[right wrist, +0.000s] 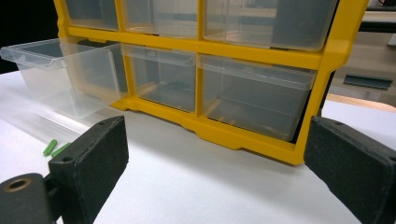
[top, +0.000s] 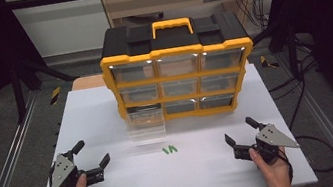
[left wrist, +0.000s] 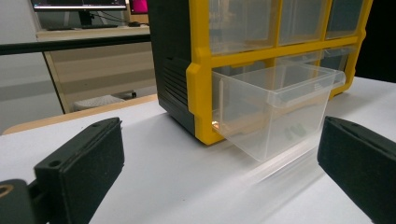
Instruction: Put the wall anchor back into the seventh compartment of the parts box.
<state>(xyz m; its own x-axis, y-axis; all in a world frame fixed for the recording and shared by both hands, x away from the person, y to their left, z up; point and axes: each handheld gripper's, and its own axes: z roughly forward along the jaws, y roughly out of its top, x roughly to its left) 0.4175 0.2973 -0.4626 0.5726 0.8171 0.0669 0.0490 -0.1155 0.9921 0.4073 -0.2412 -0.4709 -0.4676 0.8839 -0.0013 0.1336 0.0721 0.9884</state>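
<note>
a yellow and black box (top: 178, 66) with see-through drawers stands at the back of the white bench (top: 118, 182). its bottom left drawer (top: 145, 123) is pulled out toward the person. two small green pegs (top: 169, 149) lie side by side on the bench, just in front of that drawer. the left claw (top: 94, 154) sits low at the left of the bench, wide open and holding nothing. the right claw (top: 239, 130) sits low at the right, wide open too, with nothing in it. the pegs lie between the two claws, well apart from both.

No text, label, brand or number can be read anywhere.
</note>
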